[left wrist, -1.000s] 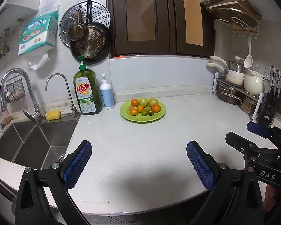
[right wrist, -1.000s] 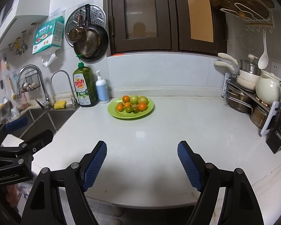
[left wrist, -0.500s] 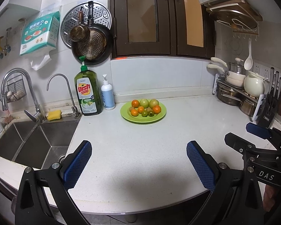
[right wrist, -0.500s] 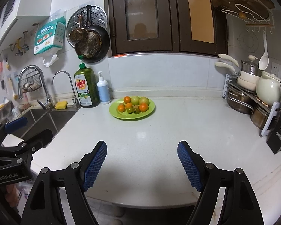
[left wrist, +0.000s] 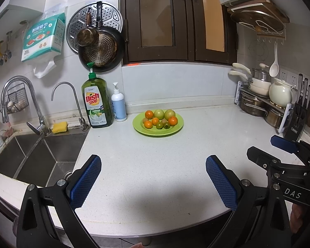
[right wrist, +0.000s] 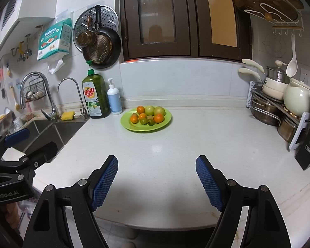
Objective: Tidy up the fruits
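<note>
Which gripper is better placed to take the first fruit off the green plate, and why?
Probably the right gripper: the green plate lies left of centre ahead of its open jaws. The left gripper looks equally open and far.

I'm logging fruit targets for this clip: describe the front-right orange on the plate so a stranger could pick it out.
Start at the dish soap bottle by the sink; to its right a green plate sits on the white counter. The orange lies at the right of the pile, in front of a pale green fruit. It is the rightmost orange one.
</note>
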